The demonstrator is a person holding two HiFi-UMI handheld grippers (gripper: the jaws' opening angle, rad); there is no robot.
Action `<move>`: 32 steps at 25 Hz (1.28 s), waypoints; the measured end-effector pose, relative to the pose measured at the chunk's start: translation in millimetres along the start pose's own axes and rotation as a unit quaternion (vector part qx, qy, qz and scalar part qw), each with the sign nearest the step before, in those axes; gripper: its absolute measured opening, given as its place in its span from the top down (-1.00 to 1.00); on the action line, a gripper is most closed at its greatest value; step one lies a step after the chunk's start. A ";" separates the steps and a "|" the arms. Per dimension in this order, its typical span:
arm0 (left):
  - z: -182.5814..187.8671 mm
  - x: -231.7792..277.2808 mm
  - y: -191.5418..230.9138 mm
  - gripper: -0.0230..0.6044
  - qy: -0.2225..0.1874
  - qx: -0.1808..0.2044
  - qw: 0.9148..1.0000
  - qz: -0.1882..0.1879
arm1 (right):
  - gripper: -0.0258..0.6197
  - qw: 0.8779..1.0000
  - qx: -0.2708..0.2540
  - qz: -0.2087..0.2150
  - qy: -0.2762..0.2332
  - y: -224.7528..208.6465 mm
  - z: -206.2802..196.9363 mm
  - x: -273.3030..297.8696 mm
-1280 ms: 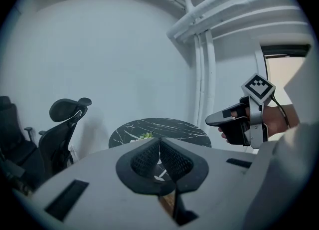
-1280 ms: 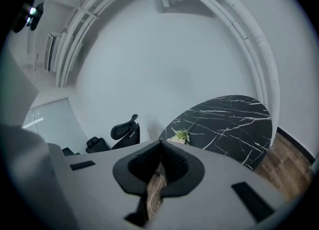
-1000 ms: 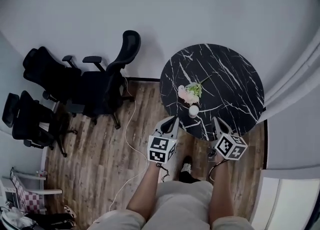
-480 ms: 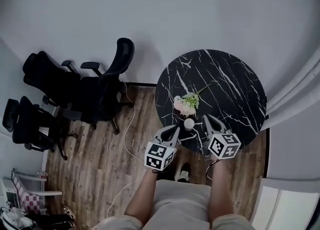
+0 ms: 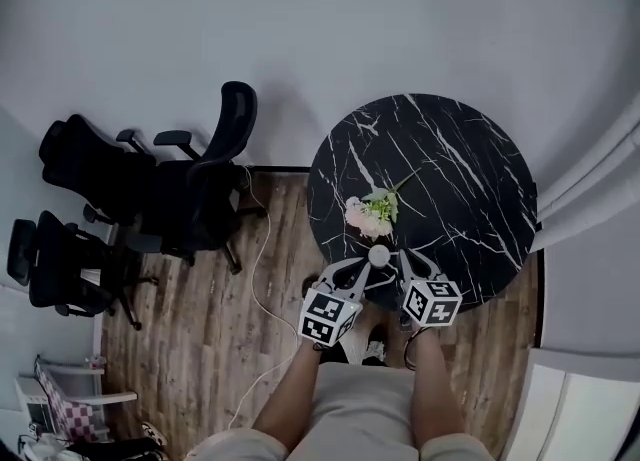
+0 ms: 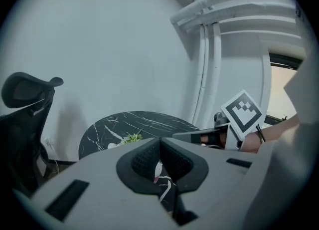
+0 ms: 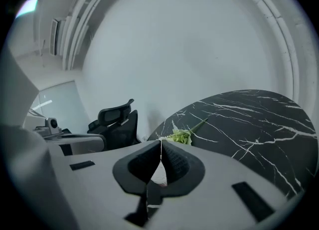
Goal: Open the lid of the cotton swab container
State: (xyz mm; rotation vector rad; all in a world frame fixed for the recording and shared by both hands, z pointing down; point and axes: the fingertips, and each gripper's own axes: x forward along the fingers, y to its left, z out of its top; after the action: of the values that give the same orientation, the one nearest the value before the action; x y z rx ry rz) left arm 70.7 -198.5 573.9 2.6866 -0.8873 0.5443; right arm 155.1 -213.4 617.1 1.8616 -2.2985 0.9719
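Black marble table (image 5: 470, 189) — white cotton swab container (image 5: 379, 255) at its near edge, beside a flower sprig (image 5: 370, 211). Left gripper (image 5: 364, 267) and right gripper (image 5: 405, 257) flank it — both jaws closed, empty.

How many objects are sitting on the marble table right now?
2: a flower bunch left of the table's middle, and the white cotton swab container just nearer the person, at the edge. Nothing else shows.

— That table (image 5: 470, 179): black marble, white veins. The posy (image 5: 372, 211) at its nine o'clock is pink and green.
— The chairs (image 5: 190, 189) are black, the floor (image 5: 220, 299) brown wood-grain, and the container (image 5: 379, 255) at seven o'clock white.
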 end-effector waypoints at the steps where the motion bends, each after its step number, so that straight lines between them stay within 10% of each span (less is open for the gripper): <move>1: -1.1 4.0 1.9 0.86 0.002 -0.002 1.000 -0.003 | 0.81 1.000 -0.006 -0.008 0.003 -1.8 -1.2 2.3; 8: -14.0 36.4 30.6 0.86 0.025 -0.004 1.000 0.002 | 0.81 1.000 -0.018 -0.002 0.000 -1.0 -16.7 25.4; 19: -8.7 79.9 63.5 0.86 0.049 0.005 0.995 -0.092 | 0.78 0.999 -0.009 -0.041 -0.011 9.4 -26.0 60.5; 26: 5.8 103.0 92.6 0.86 0.018 -0.001 0.992 -0.124 | 0.09 0.994 -0.036 -0.103 0.010 15.0 -46.9 80.3; 32: -9.2 122.9 99.4 0.86 0.040 -0.016 0.986 -0.159 | -0.03 0.979 -0.083 -0.167 0.080 10.5 -78.6 93.6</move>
State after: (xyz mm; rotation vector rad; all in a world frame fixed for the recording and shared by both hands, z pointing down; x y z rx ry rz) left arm 98.6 -336.1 646.9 2.6801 -0.4273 0.5524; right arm 91.4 -256.7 712.5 1.9340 -1.8352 0.8229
